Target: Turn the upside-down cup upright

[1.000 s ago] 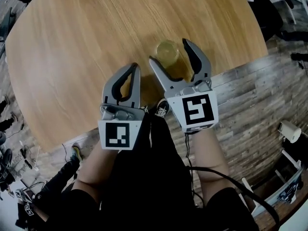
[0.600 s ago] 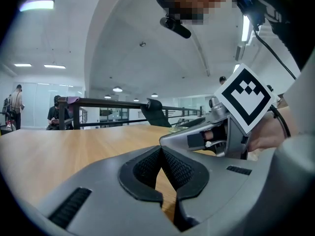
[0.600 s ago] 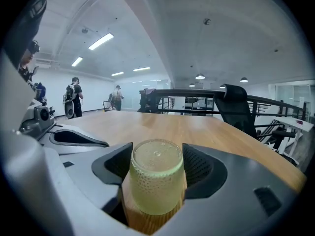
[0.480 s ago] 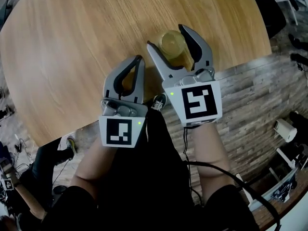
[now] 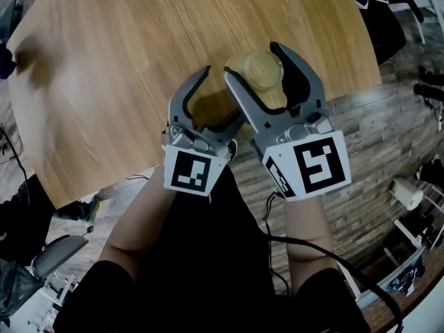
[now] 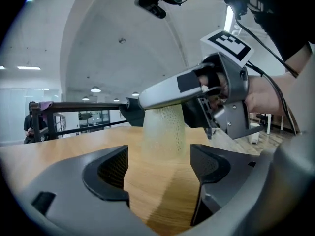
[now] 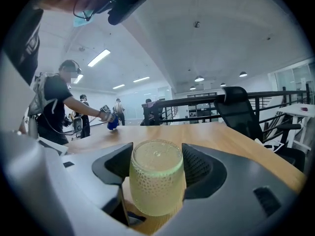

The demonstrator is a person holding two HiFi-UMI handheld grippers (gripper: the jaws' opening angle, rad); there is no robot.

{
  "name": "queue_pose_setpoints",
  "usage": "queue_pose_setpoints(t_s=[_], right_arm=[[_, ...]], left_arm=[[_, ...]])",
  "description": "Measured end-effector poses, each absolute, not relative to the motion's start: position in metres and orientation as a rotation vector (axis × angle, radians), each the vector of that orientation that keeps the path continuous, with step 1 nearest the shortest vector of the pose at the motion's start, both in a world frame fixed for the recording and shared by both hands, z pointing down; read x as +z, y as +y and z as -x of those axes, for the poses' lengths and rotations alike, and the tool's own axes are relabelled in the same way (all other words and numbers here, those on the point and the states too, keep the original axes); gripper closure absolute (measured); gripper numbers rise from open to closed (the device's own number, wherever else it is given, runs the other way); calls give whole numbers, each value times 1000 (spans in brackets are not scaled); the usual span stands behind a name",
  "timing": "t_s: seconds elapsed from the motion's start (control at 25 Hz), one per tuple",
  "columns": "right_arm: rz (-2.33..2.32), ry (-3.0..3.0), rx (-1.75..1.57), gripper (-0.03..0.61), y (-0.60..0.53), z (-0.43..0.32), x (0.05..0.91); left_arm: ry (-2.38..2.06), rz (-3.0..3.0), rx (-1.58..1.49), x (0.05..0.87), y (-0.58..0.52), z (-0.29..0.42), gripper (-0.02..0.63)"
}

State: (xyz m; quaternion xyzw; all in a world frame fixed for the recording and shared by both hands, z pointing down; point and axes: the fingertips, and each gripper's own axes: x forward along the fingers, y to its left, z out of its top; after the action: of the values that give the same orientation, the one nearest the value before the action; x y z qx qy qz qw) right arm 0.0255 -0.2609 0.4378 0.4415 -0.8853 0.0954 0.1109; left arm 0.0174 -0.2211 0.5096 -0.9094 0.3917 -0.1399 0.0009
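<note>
Since the earlier frame, the cup (image 5: 262, 70) has been raised off the surface (image 5: 104, 54) by the right hand-held gripper (image 5: 255, 62). Its jaws are clamped on the cup's sides, and the base is still kept uppermost. The left hand-held gripper (image 5: 220, 97), closed before, is being opened just beside it, with nothing gripped.

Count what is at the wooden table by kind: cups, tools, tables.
Cup: 1, the yellowish cup, base up.
Tool: 2, the left tool, jaws opening with nothing between them, and the right tool, shut on the cup.
Table: 1, the wooden table.
Total: 4.
</note>
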Motion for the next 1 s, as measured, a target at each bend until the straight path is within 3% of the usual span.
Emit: queue_pose_setpoints(t_s=[0.16, 1.0], right_arm=[[-1241, -2644, 302, 272, -253, -18, 429], [-1219, -2742, 472, 272, -251, -24, 416]], left_arm=[[1142, 2863, -445, 511, -228, -34, 206], [1088, 2863, -407, 507, -242, -46, 209]])
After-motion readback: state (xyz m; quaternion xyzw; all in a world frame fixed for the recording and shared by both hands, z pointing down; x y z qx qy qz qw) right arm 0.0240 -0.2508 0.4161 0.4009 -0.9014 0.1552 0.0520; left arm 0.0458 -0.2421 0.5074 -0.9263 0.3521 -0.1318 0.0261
